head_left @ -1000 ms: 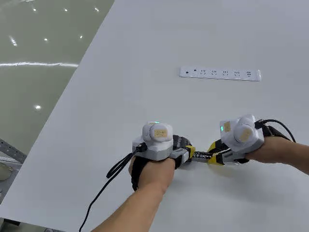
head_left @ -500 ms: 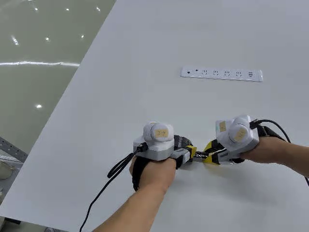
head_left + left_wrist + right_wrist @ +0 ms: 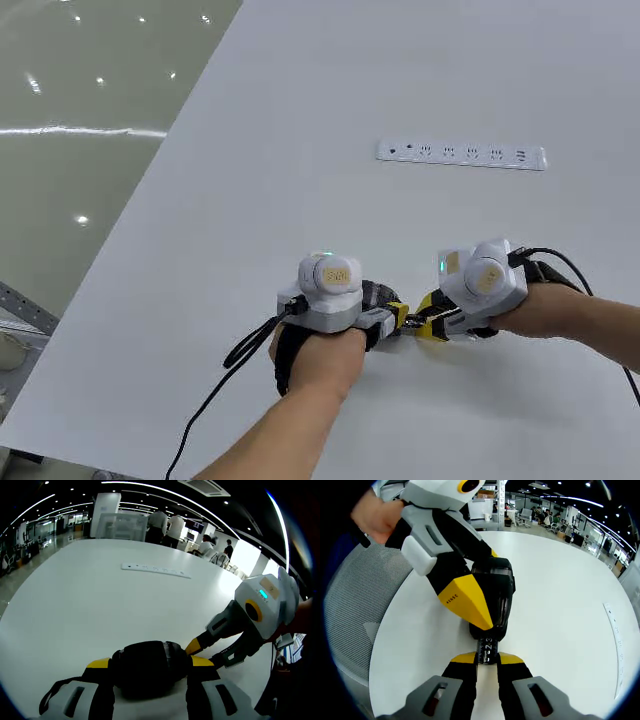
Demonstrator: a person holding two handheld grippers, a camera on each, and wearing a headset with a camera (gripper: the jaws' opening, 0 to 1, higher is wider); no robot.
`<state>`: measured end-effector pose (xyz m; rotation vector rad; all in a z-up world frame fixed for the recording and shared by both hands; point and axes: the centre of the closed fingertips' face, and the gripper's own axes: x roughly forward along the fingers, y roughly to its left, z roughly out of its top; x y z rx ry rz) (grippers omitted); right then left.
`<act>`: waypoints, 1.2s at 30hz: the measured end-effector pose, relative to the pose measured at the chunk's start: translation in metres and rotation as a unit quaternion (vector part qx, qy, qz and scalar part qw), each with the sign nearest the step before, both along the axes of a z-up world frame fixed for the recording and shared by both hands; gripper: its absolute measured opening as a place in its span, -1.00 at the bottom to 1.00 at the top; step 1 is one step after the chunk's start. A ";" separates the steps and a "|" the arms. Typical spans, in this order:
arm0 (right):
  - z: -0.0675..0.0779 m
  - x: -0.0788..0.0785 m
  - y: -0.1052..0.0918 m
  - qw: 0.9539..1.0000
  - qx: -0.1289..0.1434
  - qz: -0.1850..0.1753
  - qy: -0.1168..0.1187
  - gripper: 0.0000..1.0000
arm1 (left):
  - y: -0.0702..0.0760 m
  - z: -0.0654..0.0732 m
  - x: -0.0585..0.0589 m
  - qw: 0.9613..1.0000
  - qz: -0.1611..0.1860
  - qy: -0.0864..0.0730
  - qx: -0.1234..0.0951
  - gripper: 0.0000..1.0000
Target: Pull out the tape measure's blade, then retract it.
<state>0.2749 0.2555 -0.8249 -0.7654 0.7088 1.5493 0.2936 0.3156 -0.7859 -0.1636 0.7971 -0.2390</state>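
Note:
The tape measure (image 3: 150,667) is a black case, held between the yellow-tipped jaws of my left gripper (image 3: 150,662), which is shut on it; it also shows as the tape measure (image 3: 492,597) and the tape measure (image 3: 380,298). A short stretch of blade (image 3: 486,651) with printed numbers runs out of the case into my right gripper (image 3: 486,657), which is shut on the blade's end. On the table, the left gripper (image 3: 385,318) and right gripper (image 3: 425,325) stand tip to tip, only a small gap apart.
A white power strip (image 3: 461,154) lies farther back on the white table (image 3: 300,150). The table's left edge (image 3: 140,190) drops to a glossy floor. A black cable (image 3: 225,375) trails from the left gripper toward the near edge. People stand far behind the table.
My right gripper has moved left toward the left one, so the exposed blade between them has grown shorter. The left gripper and the case have stayed put.

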 end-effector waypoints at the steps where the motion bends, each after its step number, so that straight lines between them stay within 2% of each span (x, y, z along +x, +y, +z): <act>1: 0.000 0.000 0.001 1.000 0.000 0.000 0.000 -0.78 | 0.000 0.000 0.000 1.000 0.000 0.000 0.000 0.08; 21: 0.001 0.001 0.011 1.000 -0.004 -0.001 -0.004 -0.78 | 0.000 -0.001 0.000 1.000 0.001 0.001 -0.003 0.07; 36: -0.001 0.003 0.015 1.000 -0.017 -0.017 -0.006 -0.78 | 0.000 0.000 0.001 1.000 0.003 0.001 -0.002 0.08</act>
